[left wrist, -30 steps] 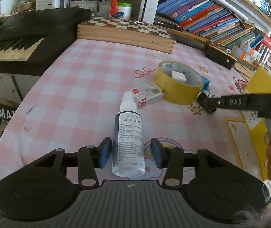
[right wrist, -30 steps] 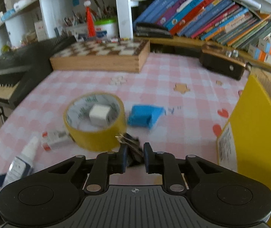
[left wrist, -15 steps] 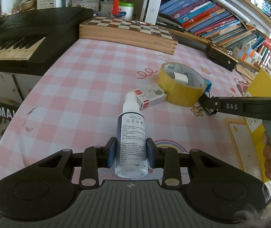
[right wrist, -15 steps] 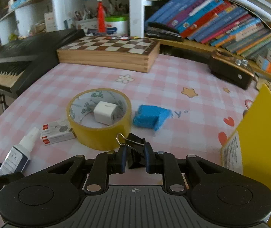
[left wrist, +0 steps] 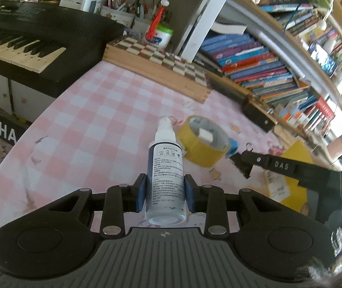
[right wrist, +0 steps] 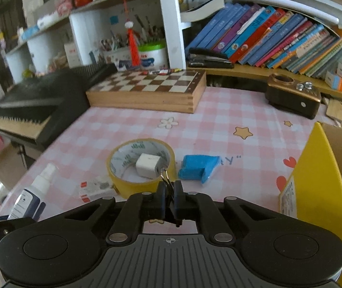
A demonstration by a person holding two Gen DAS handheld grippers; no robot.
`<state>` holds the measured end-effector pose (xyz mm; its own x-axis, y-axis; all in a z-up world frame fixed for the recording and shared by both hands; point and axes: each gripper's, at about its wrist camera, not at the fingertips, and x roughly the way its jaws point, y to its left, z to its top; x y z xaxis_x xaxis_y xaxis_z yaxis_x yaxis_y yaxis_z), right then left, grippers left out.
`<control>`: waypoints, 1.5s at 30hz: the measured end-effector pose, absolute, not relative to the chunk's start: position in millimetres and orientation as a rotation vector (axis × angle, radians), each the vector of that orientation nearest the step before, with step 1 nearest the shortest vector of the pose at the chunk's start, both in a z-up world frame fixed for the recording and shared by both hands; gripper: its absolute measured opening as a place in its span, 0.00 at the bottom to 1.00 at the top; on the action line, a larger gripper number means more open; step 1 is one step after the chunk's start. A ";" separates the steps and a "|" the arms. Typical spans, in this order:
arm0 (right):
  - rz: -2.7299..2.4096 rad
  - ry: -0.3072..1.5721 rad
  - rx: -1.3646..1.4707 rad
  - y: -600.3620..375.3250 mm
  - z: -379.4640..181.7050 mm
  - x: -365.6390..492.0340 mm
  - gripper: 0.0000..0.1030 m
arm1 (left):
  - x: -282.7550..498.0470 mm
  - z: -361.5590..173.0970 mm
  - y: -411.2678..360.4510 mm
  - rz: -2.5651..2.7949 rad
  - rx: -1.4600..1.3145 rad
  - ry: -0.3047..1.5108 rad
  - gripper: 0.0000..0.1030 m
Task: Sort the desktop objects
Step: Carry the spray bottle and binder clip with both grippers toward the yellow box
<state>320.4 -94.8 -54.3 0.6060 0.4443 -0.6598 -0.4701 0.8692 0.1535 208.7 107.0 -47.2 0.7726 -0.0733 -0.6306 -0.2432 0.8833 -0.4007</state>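
My left gripper [left wrist: 165, 193] is shut on a white spray bottle [left wrist: 166, 168] with a dark label and holds it lifted above the pink checked table [left wrist: 87, 129]. The bottle also shows in the right wrist view [right wrist: 33, 195]. My right gripper [right wrist: 169, 200] is shut on a black binder clip [right wrist: 168, 189], raised off the table; the clip also shows in the left wrist view [left wrist: 244, 162]. On the table lie a yellow tape roll [right wrist: 142, 165] with a white cube [right wrist: 148, 165] inside it, a blue object [right wrist: 198, 168] and a small red-and-white box [right wrist: 94, 187].
A yellow box [right wrist: 319, 192] stands at the right. A wooden chessboard [right wrist: 149, 88], a brown device [right wrist: 293, 98], a black keyboard [left wrist: 27, 43] and shelves of books [right wrist: 267, 38] ring the back and left of the table.
My left gripper closed on the spray bottle and lifted it off the table. My right gripper rose with the binder clip in it.
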 end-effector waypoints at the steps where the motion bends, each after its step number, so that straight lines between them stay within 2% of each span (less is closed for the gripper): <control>1: 0.528 0.754 -0.023 -96.8 -52.2 319.2 0.05 | 207.5 -45.1 107.3 0.094 -0.494 0.683 0.29; 17: 0.556 0.729 0.050 -118.6 -22.3 269.3 0.05 | 174.3 -10.2 104.0 0.029 -0.494 0.598 0.29; 31: 0.533 0.688 0.086 -138.2 8.6 192.4 0.05 | 128.8 10.6 95.7 -0.120 -0.474 0.569 0.29; 45: 0.440 0.732 0.133 -150.5 -1.7 106.5 0.05 | 63.8 2.6 91.3 -0.213 -0.446 0.622 0.29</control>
